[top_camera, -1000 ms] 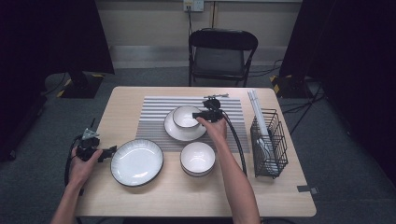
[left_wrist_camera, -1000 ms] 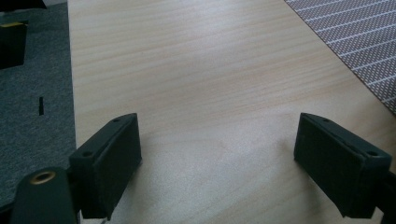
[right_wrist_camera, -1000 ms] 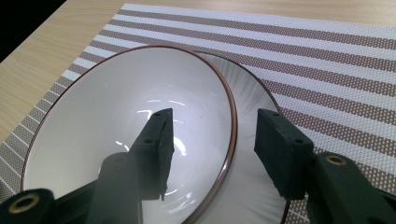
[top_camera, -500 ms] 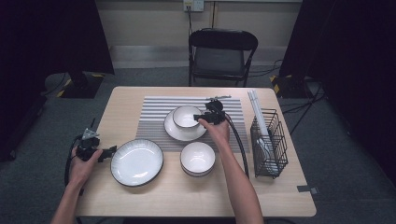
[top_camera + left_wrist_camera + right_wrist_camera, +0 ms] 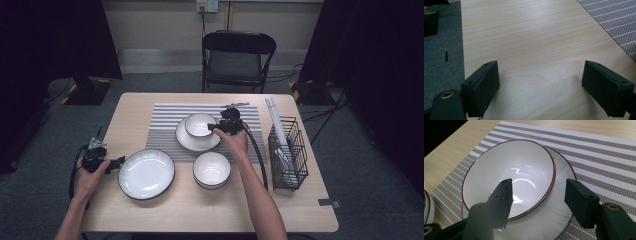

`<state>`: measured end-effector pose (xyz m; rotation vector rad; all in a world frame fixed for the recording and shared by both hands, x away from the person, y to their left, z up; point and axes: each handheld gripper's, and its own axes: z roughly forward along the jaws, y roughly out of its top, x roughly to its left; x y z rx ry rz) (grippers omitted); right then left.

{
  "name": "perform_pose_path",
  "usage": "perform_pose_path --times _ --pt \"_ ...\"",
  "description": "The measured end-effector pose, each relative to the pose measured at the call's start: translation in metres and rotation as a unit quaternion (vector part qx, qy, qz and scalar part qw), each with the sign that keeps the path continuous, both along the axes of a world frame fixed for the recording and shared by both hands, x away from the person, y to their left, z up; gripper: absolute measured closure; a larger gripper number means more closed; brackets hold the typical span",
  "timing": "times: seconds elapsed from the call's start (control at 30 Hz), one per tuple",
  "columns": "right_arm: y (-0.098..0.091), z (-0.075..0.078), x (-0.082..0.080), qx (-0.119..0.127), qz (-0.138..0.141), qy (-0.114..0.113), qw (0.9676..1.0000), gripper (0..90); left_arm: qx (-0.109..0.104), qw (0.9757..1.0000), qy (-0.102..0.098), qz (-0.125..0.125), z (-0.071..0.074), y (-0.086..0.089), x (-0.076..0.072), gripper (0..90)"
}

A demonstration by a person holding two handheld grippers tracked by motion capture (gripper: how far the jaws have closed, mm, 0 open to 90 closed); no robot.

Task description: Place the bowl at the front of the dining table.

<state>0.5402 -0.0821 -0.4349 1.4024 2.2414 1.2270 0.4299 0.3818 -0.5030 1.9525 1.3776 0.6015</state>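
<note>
Wood table (image 5: 310, 210) held a striped mat (image 5: 165, 120). On it, the right gripper (image 5: 536, 195) had just been opening, its jaws loose on either side of the bowl's (image 5: 506, 175) rim. That bowl sat on a plate (image 5: 549, 225). The right arm reached forward. The left gripper (image 5: 540, 87) rested open near the table's left edge.

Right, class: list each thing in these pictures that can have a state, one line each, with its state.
right gripper: jaws apart, just been opening; one inside the bowl's rim, one outside, not pressing.
left gripper: open, over bare table.
bowl: upright, empty, on the plate.
plate: under the bowl, on the striped mat.
second bowl: upright, empty.
second plate: empty, flat.
wire rack: upright; contents unclear.
chair: unfolded, empty.
</note>
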Motion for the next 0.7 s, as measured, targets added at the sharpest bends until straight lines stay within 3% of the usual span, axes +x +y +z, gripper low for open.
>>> perform_pose_path --times 0.7 --pt "-0.012 0.010 -0.027 0.005 0.011 -0.018 0.9998 39.5 0.000 1.0000 0.000 0.000 0.000 0.000 0.000 14.0"
